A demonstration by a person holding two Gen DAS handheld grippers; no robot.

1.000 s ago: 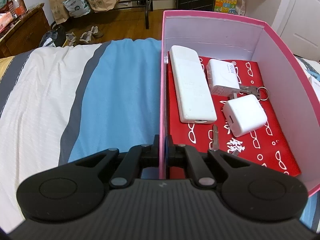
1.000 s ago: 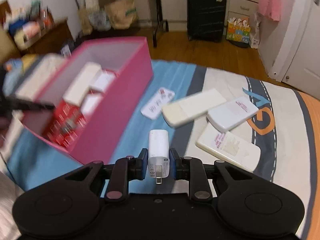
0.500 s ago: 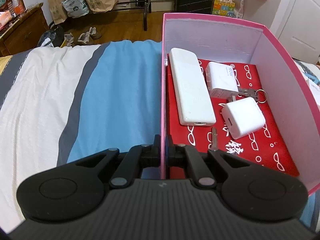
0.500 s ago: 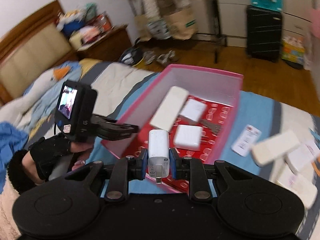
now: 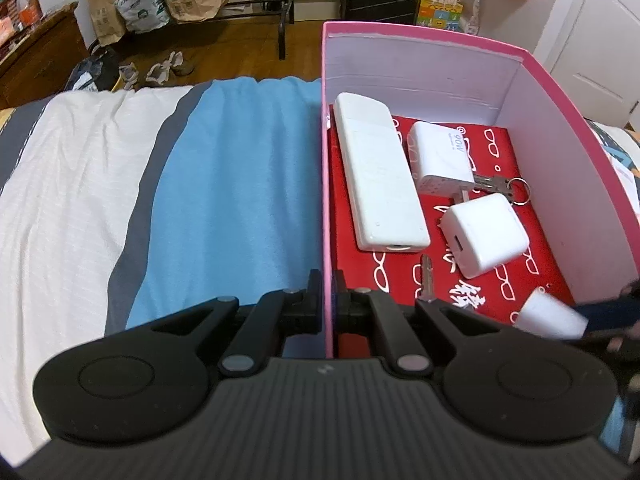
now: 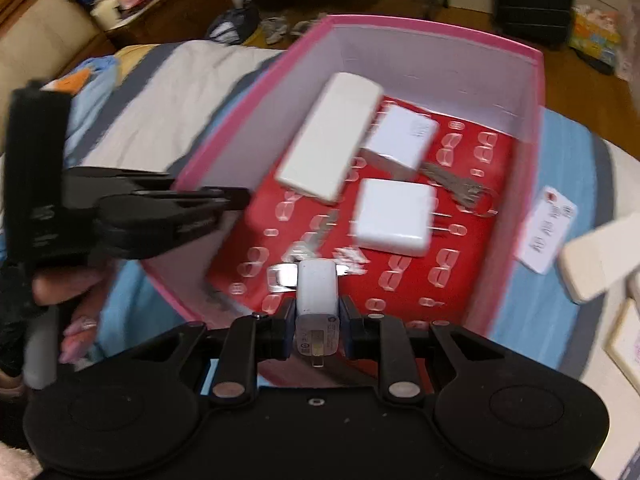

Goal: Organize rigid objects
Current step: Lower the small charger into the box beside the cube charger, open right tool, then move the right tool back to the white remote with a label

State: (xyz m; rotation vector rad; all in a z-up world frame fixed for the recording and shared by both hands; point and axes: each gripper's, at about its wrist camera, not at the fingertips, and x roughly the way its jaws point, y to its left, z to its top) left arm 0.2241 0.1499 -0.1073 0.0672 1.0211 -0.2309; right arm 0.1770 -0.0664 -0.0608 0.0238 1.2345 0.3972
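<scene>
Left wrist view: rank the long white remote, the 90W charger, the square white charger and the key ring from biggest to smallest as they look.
1. Long white remote
2-3. 90W charger and square white charger: look alike, unsure
4. Key ring

Both grippers (image 5: 328,292) (image 6: 318,312) clamped, tilted downward

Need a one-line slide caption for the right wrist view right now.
Right gripper carries a small white charger over the pink box, while the left gripper clamps the box's side wall.
</scene>
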